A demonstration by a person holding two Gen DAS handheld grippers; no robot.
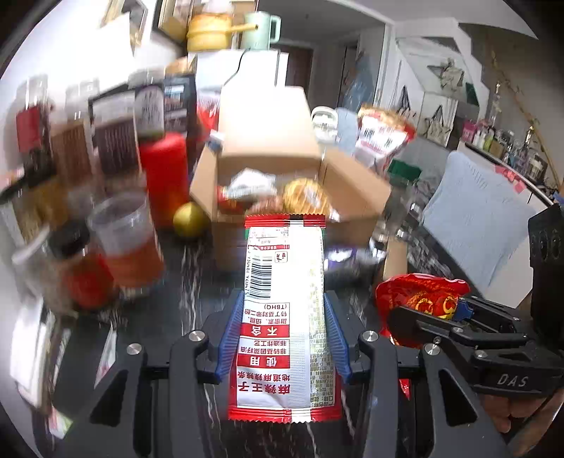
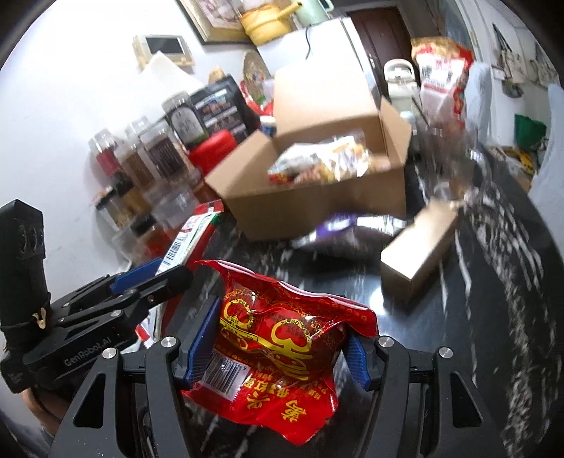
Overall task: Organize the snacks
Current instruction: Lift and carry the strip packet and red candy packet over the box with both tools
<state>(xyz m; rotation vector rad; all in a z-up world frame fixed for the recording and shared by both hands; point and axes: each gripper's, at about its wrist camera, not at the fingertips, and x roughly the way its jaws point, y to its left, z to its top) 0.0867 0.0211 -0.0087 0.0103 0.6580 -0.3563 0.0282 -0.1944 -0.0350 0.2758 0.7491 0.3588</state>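
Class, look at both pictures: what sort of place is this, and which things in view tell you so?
Most likely a lived-in home, perhaps a kitchen or dining corner: jars of dry goods line the wall, a yellow pot sits on a white fridge, and a cardboard box holds snacks.

Dark marbled tabletop [image 2: 476, 282], crowded along its far side

An open cardboard box [image 2: 317, 208] of snacks stands mid-table. Left of it are a red canister [image 1: 164, 183], a gold ball [image 1: 189, 220] and clear lidded jars [image 2: 155, 155]. Before the box lies a purple packet [image 2: 338, 229], blurred, perhaps foil. A tan carton [image 2: 416, 260] lies on its side to the right.
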